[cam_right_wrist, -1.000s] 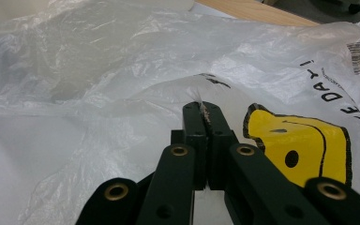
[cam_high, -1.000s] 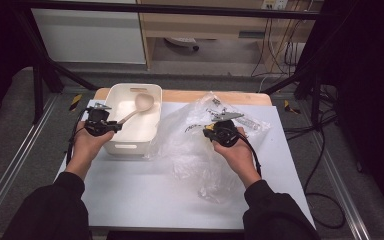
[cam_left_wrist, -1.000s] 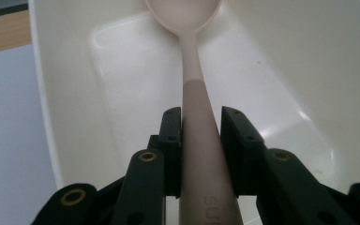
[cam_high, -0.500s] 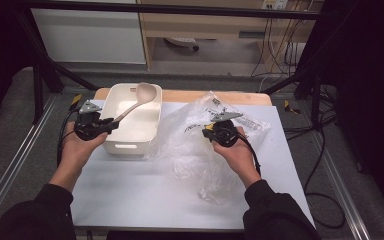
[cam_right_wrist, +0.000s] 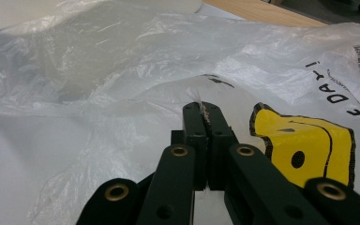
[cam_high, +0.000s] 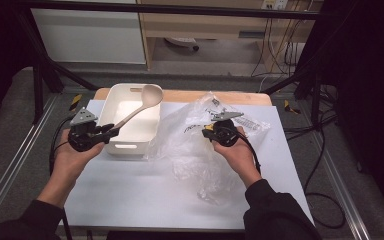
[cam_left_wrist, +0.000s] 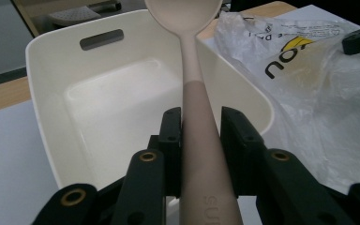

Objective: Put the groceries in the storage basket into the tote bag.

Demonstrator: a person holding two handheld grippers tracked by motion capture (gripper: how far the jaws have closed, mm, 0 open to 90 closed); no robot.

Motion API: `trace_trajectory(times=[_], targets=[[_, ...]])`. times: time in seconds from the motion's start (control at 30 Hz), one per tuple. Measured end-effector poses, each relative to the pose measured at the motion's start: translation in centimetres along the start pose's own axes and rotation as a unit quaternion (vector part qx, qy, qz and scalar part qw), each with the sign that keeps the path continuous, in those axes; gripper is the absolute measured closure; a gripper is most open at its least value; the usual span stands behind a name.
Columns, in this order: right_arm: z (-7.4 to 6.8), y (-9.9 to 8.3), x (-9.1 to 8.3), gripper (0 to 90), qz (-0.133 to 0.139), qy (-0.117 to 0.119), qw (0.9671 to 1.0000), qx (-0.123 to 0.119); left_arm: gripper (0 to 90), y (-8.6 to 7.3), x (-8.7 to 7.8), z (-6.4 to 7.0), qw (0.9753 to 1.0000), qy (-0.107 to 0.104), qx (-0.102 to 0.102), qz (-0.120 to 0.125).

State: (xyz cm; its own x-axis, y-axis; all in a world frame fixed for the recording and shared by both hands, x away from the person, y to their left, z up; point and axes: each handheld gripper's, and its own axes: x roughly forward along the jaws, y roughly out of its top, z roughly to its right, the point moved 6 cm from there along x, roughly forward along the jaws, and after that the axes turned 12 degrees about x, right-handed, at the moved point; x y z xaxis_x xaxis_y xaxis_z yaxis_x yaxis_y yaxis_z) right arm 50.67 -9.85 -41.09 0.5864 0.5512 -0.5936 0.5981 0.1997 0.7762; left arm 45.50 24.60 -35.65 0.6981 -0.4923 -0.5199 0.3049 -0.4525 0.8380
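Note:
My left gripper [cam_high: 111, 131] [cam_left_wrist: 198, 123] is shut on the handle of a beige ladle [cam_high: 136, 110] [cam_left_wrist: 193, 89]. The ladle's bowl is raised above the far right corner of a white plastic bin [cam_high: 111, 107] [cam_left_wrist: 51, 108]. A clear plastic bag [cam_high: 192, 145] [cam_right_wrist: 122, 75] with black and yellow print lies crumpled right of the bin. My right gripper [cam_high: 207, 129] [cam_right_wrist: 204, 117] is shut on a fold of that bag and holds it up off the table.
The bin stands on a white sheet [cam_high: 130, 200] over a wooden table [cam_high: 230, 96], near its back left. A black metal frame [cam_high: 40, 75] and cables [cam_high: 320, 150] surround the table. Bare white surface lies in front of both hands.
My left gripper has drawn back and to the left with the ladle, lifting its bowl out of the bin to above the bin's far right corner. The right gripper has stayed put.

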Motion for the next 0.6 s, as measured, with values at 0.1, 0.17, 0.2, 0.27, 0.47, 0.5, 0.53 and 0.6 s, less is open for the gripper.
trace_trajectory(times=[0.1, 0.17, 0.2, 0.27, 0.47, 0.5, 0.53, 0.6], targets=[[0.0, 0.1, 0.0, 90.0, 0.0, 0.003, 1.0, 0.005, 70.0, 0.1, -0.7, 0.4, 1.0, -0.002, 0.005, 0.005], [-0.1, 0.1, 0.0, 90.0, -0.002, 0.003, 1.0, 0.004, 70.0, 0.1, -1.2, 0.6, 0.9999, -0.005, 0.003, 0.013], [-0.1, 0.1, 0.0, 90.0, -0.003, 0.003, 1.0, 0.003, 70.0, 0.1, -1.4, 0.8, 0.9998, -0.007, 0.003, 0.017], [-0.2, 0.2, -0.1, 90.0, -0.005, 0.004, 1.0, 0.003, 70.0, -0.1, -2.0, 1.2, 0.9997, -0.01, 0.006, 0.02], [-0.2, 0.4, 0.1, 90.0, -0.01, 0.007, 0.9999, 0.003, 70.0, -0.9, -3.4, 2.7, 0.9992, -0.026, 0.016, 0.025], [-0.2, 0.5, 0.2, 90.0, -0.011, 0.007, 0.9999, 0.005, 70.0, -1.0, -3.5, 2.8, 0.9991, -0.026, 0.021, 0.025], [-0.2, 0.5, 0.2, 90.0, -0.01, 0.008, 0.9999, 0.006, 70.0, -1.1, -3.7, 2.9, 0.9991, -0.026, 0.021, 0.027], [-0.2, 0.5, 0.2, 90.0, -0.011, 0.009, 0.9999, 0.007, 70.0, -1.2, -3.8, 3.2, 0.9989, -0.029, 0.02, 0.03]])
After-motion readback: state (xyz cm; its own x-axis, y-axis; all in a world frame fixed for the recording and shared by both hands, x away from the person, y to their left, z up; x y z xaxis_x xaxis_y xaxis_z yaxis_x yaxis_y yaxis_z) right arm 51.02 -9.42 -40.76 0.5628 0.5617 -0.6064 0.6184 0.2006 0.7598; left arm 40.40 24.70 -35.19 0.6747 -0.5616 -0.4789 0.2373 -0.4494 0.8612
